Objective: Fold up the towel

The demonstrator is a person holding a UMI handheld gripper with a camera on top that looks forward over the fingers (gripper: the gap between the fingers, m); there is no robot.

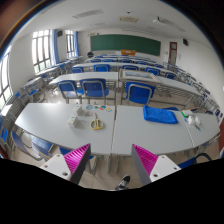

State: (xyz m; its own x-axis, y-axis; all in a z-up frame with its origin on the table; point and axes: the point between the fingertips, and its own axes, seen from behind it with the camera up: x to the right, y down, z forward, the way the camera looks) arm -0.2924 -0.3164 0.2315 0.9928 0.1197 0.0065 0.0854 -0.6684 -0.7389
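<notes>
A blue towel [160, 114] lies bunched on the white table [110, 132], beyond my fingers and to the right. My gripper [112, 160] is held high and back from the table's near edge, open and empty, with nothing between the magenta pads [76, 157]. Through the gap between the fingers I see the floor and a shoe [123, 182].
A small clear container [97, 124] and another small item [78, 119] stand on the table left of centre. A green-topped bottle [184, 117] stands right of the towel. Rows of desks with blue chairs [92, 88] fill the classroom behind, with a green chalkboard [124, 44] at the back.
</notes>
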